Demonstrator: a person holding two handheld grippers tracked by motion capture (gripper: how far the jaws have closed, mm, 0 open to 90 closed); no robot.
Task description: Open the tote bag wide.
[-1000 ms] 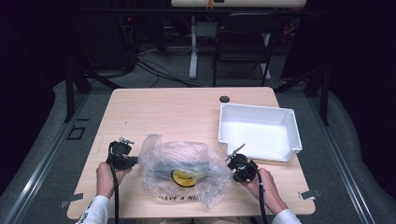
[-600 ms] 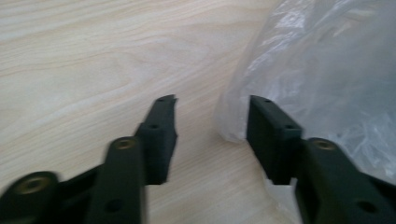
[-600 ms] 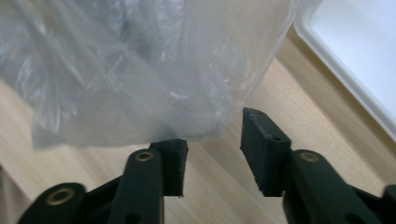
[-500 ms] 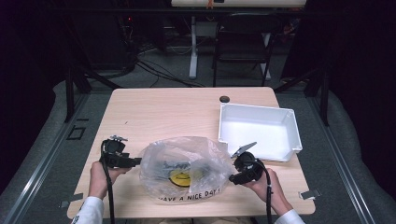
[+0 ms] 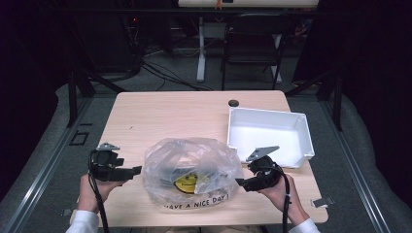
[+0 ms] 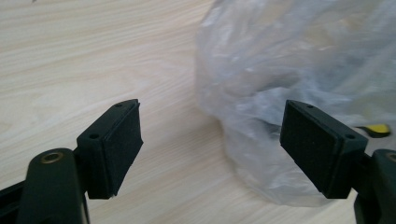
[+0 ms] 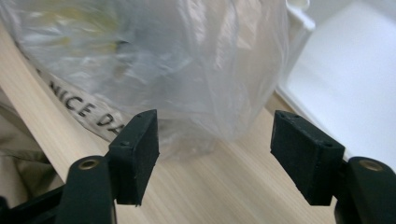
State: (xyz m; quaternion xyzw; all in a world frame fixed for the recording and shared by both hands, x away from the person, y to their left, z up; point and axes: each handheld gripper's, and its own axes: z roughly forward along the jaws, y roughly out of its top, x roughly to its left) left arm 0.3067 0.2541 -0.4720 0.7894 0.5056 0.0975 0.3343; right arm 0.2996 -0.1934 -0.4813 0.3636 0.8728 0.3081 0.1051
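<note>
On the light wooden desk (image 5: 160, 116), a crumpled clear plastic bag (image 5: 192, 167) with a yellow smiley face is seen at about 6 o'clock, near the front edge. The left tool (image 5: 132, 171) is held level at the bag's 9 o'clock by the left hand (image 5: 90, 190), its black jaws pointed toward 3 o'clock at the bag and clear of it. In the left gripper view the jaws are spread wide, released, having just been opening; nothing is pressed between them, the bag lying just beyond. The right tool (image 5: 241, 183) is held at the bag's 3 o'clock by the right hand (image 5: 279, 191), aimed toward 9 o'clock, its tips just beside the plastic. Its jaws are likewise released, having just been opening, with nothing gripped. A white rectangular plastic tray (image 5: 301, 128) is set at 2 o'clock from the bag, close beside it. Black lettering printed along the bag's lower edge can be read as "HAVE A NICE DAY!".
</note>
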